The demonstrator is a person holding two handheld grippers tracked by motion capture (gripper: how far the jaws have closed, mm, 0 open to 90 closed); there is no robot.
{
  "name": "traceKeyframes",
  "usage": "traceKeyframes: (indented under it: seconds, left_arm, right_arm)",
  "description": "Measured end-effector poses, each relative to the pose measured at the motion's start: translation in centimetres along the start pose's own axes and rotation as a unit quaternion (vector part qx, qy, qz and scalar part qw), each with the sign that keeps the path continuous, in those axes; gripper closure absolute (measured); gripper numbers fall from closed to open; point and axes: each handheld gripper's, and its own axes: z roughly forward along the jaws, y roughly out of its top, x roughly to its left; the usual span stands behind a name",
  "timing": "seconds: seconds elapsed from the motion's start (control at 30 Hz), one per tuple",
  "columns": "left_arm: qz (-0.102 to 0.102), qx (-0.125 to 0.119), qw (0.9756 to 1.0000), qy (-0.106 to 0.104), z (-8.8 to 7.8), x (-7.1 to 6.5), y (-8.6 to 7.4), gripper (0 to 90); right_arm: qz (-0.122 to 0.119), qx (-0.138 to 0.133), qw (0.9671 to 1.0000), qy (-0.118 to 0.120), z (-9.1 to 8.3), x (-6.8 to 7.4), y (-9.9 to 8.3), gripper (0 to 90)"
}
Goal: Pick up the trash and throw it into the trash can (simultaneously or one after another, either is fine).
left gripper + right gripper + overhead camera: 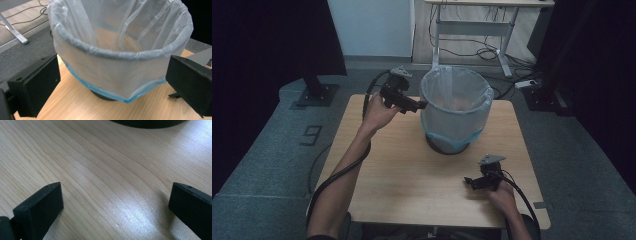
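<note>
Your bin (456,112) stands upright toward the far middle of the worktop (412,175), lined with a thin translucent bag (120,72) that folds over the rim and hangs down the outside to a blue-edged hem near the base.

Your left gripper (418,105) is up at the bin's left side, its tip just at the bag; from the high view you cannot tell whether it touches. In the left gripper view its fingers (35,87) stand wide apart, holding nothing, with the bin's near wall between and beyond them. Your right gripper (471,182) sits low over the near right of the worktop, well apart from the bin, fingers (40,210) spread wide over bare wood.

Expect the bag to be soft, light and slippery: it will likely crumple, slide on the rim and could tear if pulled hard. Pinch a loose fold of film at the rim or the hanging skirt. The bin looks light enough to shift, so steady it with the other gripper.
</note>
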Motion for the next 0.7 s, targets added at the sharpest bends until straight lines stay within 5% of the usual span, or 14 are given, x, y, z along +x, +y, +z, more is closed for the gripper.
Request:
traceKeyframes:
  seconds: [0.7]
  left_arm:
    - [-0.027,-0.019,0.9991,0.026,-4.0,2.4,-5.4,0.0]
  right_arm:
    - [0.0,0.0,1.0,0.0,0.0,0.0,0.0,0.0]
